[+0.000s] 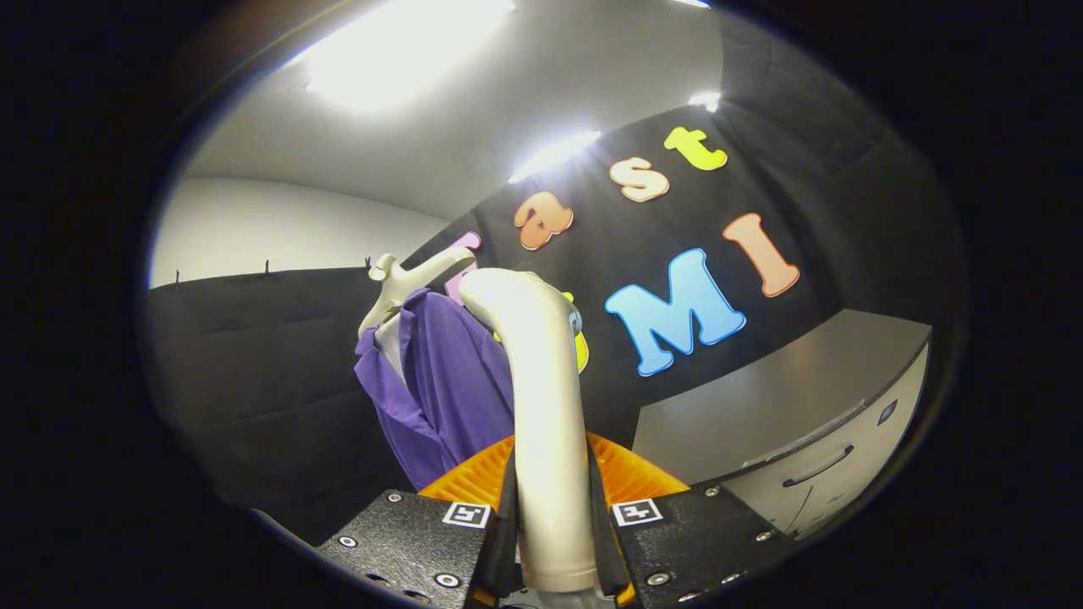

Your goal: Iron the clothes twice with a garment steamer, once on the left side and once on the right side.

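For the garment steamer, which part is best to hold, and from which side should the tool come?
The long straight handle of the garment steamer is the part to hold: it is slim, smooth and even, and the tool is shut on its lower end, one finger on each side. Coming from below the handle keeps the bent head free, pointing toward the purple garment on its hanger.

The tool is closed on the garment steamer's handle, one finger pressing each side of it so that the handle stands clamped between them. Both fingers reach forward side by side, and the tool is tipped upward, with the handle rising from between the fingers and curving over ahead of them.
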